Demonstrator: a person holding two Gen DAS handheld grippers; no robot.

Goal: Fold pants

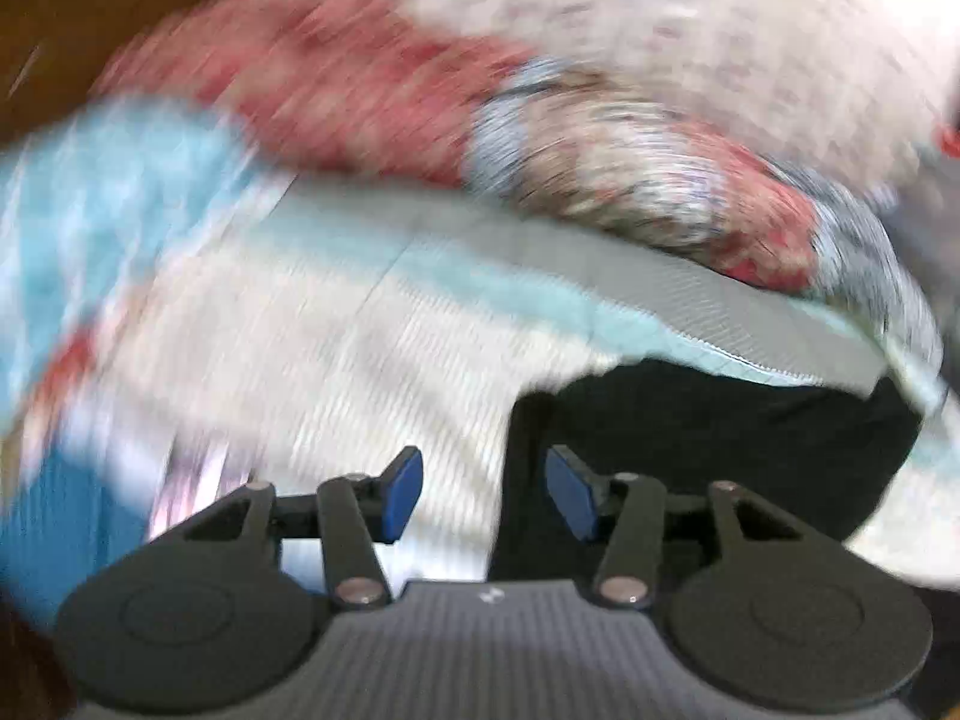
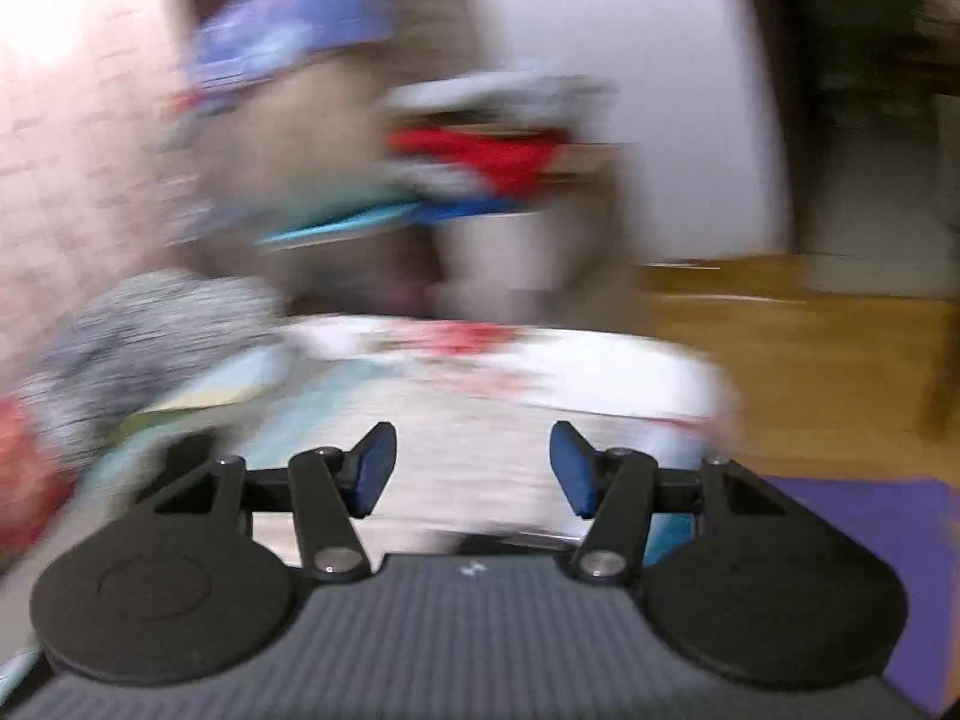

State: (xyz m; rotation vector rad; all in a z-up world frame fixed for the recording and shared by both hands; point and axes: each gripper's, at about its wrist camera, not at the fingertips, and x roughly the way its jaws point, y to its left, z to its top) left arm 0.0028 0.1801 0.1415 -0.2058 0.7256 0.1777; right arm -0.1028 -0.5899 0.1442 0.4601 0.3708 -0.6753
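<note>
Left gripper [image 1: 485, 495] parted, blue pads [image 1: 401, 498] apart with nothing between them, only blurred cloth showing through the gap. Below and right of it, dark pants [image 1: 708, 444] lying on a pale quilt [image 1: 336, 348], one pad overlapping the dark cloth's left edge in the picture; touching or not, cannot tell. Beyond the pants, a grey band [image 1: 600, 252] along the quilt's far edge, then a heap of red-patterned bedding [image 1: 372, 96] and a white fuzzy blanket [image 1: 690, 18] at the far side, brown wood [image 1: 78, 18] in the top-left corner. Everything off the tool smeared by blur. Right gripper [image 2: 474, 468] likewise parted, a little wider, pads [image 2: 375, 468] empty, held above the quilt [image 2: 480, 420]. Past its fingers the quilt's far edge with red print, a grey speckled cloth [image 2: 156, 324] at the left, a blurred pile of blue, red and white clothes [image 2: 468, 156] farther back against a pale wall [image 2: 678, 90]. Wooden floor [image 2: 798, 354] to the right, a purple mat [image 2: 900, 540] at the lower right corner. Pants not clearly made out in the right view.
</note>
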